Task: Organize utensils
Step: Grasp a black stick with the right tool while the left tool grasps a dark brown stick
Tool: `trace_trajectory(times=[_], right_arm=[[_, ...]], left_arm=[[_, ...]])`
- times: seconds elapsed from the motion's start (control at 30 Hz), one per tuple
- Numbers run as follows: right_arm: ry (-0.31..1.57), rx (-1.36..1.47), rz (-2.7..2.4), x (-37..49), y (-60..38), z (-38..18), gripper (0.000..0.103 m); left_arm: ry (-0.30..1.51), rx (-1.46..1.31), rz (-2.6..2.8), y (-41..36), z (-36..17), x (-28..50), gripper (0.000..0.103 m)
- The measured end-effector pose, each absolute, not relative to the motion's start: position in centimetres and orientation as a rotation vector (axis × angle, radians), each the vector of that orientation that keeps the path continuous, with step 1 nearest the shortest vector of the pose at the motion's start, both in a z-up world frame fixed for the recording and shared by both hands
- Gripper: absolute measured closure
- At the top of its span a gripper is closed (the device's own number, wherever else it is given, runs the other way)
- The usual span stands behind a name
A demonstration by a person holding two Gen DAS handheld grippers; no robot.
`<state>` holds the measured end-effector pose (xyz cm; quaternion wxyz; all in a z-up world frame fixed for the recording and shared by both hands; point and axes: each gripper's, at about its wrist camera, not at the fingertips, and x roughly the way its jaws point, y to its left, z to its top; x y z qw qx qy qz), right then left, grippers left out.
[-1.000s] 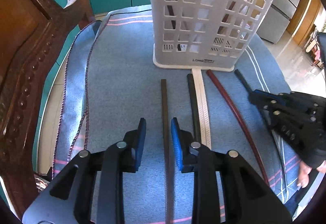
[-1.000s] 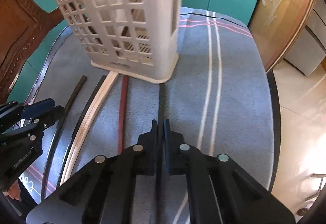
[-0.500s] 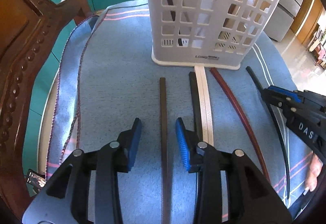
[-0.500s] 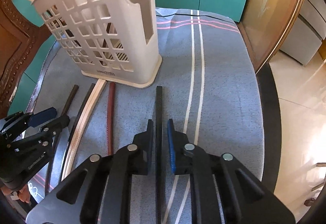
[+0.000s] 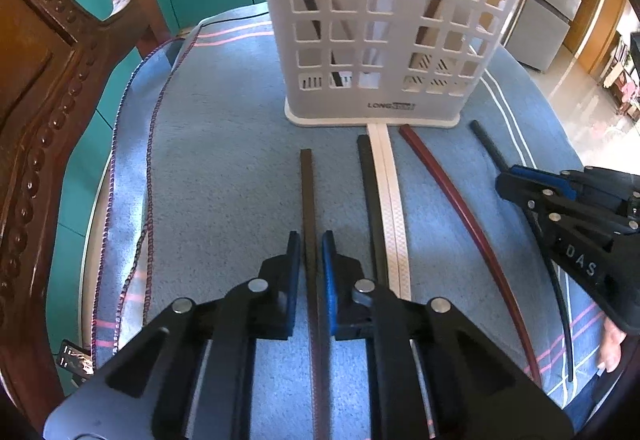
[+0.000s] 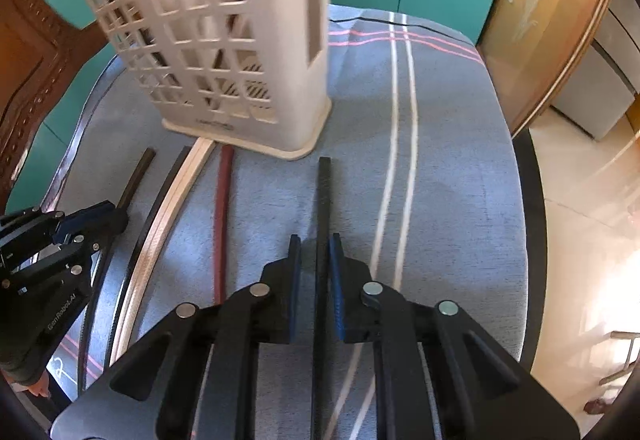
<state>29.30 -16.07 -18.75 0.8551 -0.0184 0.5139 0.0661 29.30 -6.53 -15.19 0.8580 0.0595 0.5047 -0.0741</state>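
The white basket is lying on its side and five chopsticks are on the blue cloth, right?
Not quite. The white basket stands upright on the blue cloth, as the left wrist view shows. The five chopsticks do lie on the cloth before it.

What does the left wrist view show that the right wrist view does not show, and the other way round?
Only the left wrist view: a purple braided cord along the edge of the cloth.
Only the right wrist view: the spoon-shaped cutout in one side of the basket, and an etched glass panel.
Both: the basket, the cream chopsticks, the red chopstick, the left gripper, whose jaws have just been closing, on the brown chopstick, and the right gripper shut on a black chopstick.
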Motion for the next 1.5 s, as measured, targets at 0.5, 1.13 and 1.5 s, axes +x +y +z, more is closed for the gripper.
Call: trace_trajectory(times=[0.5, 1.13, 1.5], right_arm=[[1.059, -0.089, 0.159, 28.4, -14.2, -18.8, 0.082], [1.033, -0.085, 0.168, 28.5, -14.0, -19.0, 0.091], [1.035, -0.084, 0.185, 28.3, -13.1, -18.7, 0.096]], left_arm=[[1.050, 0.148, -0.132, -6.6, -15.2, 29.7, 0.081], [1.047, 0.145, -0.149, -6.2, -15.4, 30.3, 0.081], [1.038, 0.166, -0.147, -6.8, -15.4, 30.0, 0.083]])
